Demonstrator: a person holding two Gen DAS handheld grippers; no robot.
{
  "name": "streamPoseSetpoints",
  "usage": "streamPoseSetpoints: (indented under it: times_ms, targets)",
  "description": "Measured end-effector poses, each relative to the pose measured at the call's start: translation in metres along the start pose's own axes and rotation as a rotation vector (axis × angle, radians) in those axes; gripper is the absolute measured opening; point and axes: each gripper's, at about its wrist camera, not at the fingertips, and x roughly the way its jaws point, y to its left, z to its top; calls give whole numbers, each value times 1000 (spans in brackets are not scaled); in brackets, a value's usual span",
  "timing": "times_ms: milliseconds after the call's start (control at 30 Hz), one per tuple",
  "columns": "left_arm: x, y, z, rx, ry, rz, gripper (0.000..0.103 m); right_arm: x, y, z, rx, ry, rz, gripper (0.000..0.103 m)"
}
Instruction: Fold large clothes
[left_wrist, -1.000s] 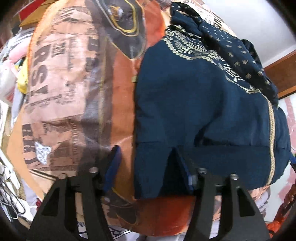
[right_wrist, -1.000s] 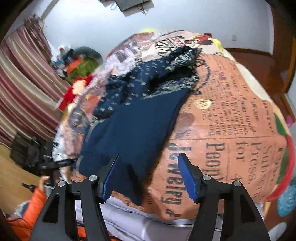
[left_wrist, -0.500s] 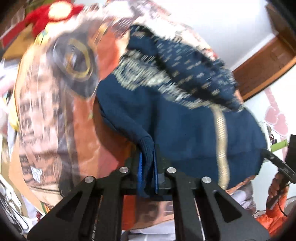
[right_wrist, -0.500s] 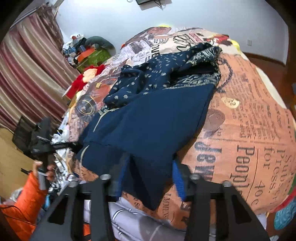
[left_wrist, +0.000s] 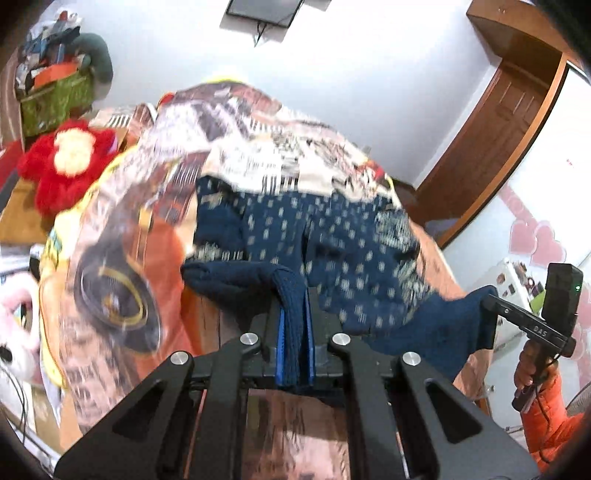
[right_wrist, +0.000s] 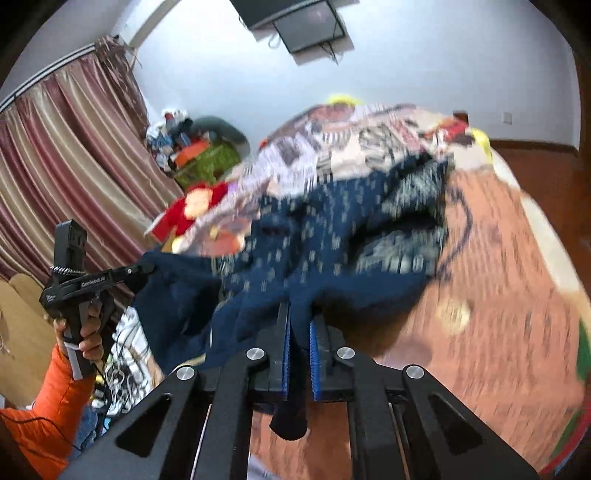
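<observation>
A large navy blue garment (left_wrist: 332, 243) with pale dotted pattern and gold trim lies on the bed, also in the right wrist view (right_wrist: 332, 243). My left gripper (left_wrist: 294, 317) is shut on a ribbed navy hem corner and holds it raised off the bed. My right gripper (right_wrist: 300, 325) is shut on the other hem corner, with a fold of cloth hanging below the pads. Each gripper shows in the other's view: the right one (left_wrist: 491, 299) and the left one (right_wrist: 147, 267), both with navy cloth pinched.
The bed (left_wrist: 122, 229) has an orange newspaper-print cover (right_wrist: 498, 295). A red plush flower (left_wrist: 66, 162) and a green box (left_wrist: 55, 99) lie at the left. Curtains (right_wrist: 55, 166) hang on the left, a wooden door (left_wrist: 498, 140) on the right. Cables (right_wrist: 122, 362) lie beside the bed.
Both grippers have closed on the hem corners and lifted them up and forward. The garment's lower half has risen off the bed, and both views now tilt up toward the wall.
</observation>
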Motion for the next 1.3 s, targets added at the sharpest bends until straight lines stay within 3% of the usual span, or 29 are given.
streamPoseSetpoints:
  times_ms: [233, 333, 433, 633, 833, 1067, 1167, 1267, 1300]
  targets:
    - [36, 16, 65, -65, -42, 25, 8, 35, -30, 73, -7, -28, -44, 6]
    - [64, 40, 88, -137, -28, 27, 8, 64, -47, 101, 6, -8, -64, 6]
    - [99, 61, 102, -168, -3, 80, 8, 98, -70, 126, 46, 26, -73, 6]
    - [173, 106, 104, -229, 102, 178, 8, 173, -118, 151, 120, 125, -119, 6]
    - [230, 124, 96, -206, 201, 225, 8, 215, -161, 161, 227, 182, -86, 6]
    - [225, 125, 109, -187, 191, 257, 12, 211, -172, 171, 233, 227, -54, 6]
    - [207, 120, 122, -119, 142, 355, 13, 188, -173, 181, 190, 180, -161, 7]
    - [185, 116, 132, -87, 107, 361, 27, 164, -176, 188, 176, 140, -182, 8]
    - [178, 113, 133, -76, 92, 365, 37, 157, -175, 189, 164, 137, -192, 8]
